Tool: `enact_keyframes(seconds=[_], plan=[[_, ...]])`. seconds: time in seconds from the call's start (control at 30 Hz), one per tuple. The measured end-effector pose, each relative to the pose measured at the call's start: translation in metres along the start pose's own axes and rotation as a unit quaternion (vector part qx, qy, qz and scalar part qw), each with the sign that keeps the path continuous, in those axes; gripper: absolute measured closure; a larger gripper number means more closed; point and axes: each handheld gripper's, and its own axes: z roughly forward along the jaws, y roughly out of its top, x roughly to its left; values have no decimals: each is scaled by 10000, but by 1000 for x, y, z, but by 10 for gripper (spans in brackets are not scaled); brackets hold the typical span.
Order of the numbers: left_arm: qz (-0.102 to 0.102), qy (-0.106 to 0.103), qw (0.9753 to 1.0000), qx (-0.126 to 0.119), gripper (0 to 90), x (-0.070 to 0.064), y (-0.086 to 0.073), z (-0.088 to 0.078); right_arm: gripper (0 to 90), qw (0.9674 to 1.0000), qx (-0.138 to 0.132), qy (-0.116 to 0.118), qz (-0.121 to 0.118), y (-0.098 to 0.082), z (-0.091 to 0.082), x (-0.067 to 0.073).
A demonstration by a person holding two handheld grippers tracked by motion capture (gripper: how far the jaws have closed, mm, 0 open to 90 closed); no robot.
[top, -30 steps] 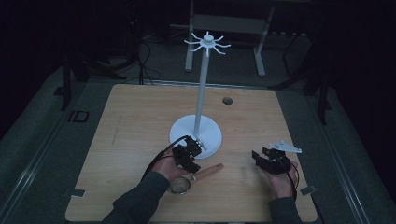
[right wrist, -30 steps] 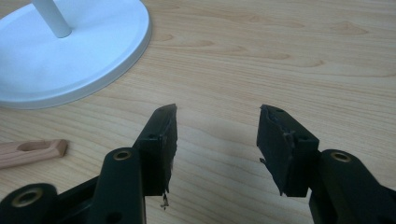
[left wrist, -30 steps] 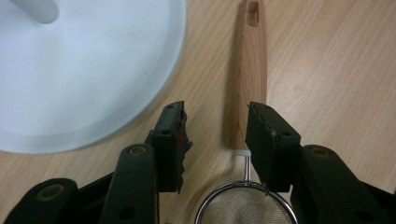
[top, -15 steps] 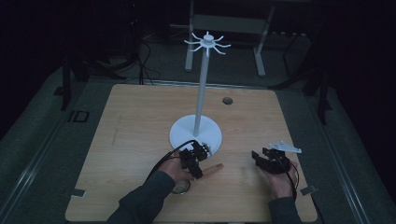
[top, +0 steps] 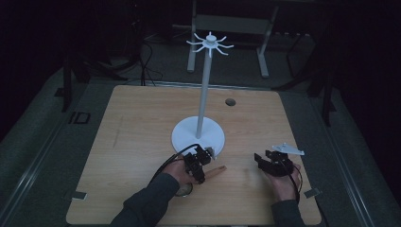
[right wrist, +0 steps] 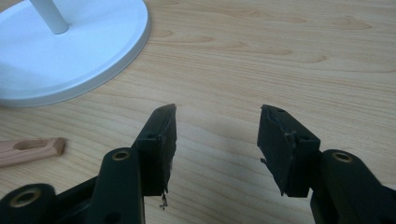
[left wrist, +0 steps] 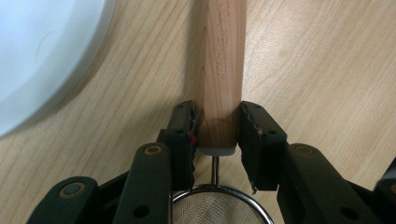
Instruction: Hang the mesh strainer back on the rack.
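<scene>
- Near the front edge of the light wooden table (top: 142, 142), the left gripper (left wrist: 217, 119) lies low over a small strainer with a round wooden handle (left wrist: 219, 70) and a metal mesh bowl (left wrist: 215, 207).
- Its jaws have just been closing, and the handle sits between them; in the left gripper view both black pads press against the handle's sides, just above the grey collar where the wire neck runs to the mesh.
- From the high view, the handle (top: 215, 171) lies flat on the table and pokes out to the right of the left gripper (top: 201, 163), its free end pointing toward the right hand.
- Just beyond the strainer stands a white hanging stand: a round flat base (top: 184, 135), a thin upright pole and a ring of curved hooks (top: 210, 43) at the top. The base edge lies near the left gripper but apart from the handle.
- Well to the right, the right gripper (top: 269, 161) rests near the table surface, its jaws spread wide with only bare wood between them (right wrist: 217, 128).
- The handle's tip (right wrist: 32, 149) shows at the left edge of the right gripper view.
</scene>
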Motion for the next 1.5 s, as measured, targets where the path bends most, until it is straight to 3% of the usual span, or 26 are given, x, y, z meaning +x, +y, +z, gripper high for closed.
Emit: enact_keyframes(seconds=[0.13, 0.43, 0.8, 1.0, 1.3, 1.5], plan=[[-61, -42, 10000, 34, 664, 1, 1, 2, 468, 10000, -4, -7, 5, 0, 0, 0], [1, 62, 9999, 131, 688, -3, 1, 5, 469, 10000, -33, -15, 25, 0, -1, -1], [-16, 196, 9987, -461, 691, 1, -6, -18, 469, 10000, -24, -30, 22, 0, 0, -1], [-144, 279, 9959, -845, 691, 3, -11, -33, 469, 10000, -10, -39, 30, -1, 0, -1], [-332, 402, 9897, -1336, 691, 4, -17, -48, 469, 10000, -3, -49, 11, -2, 2, -1], [-458, 456, 9830, -1721, 691, 4, -20, -59, 468, 10000, -6, -53, -1, -2, 2, -1]])
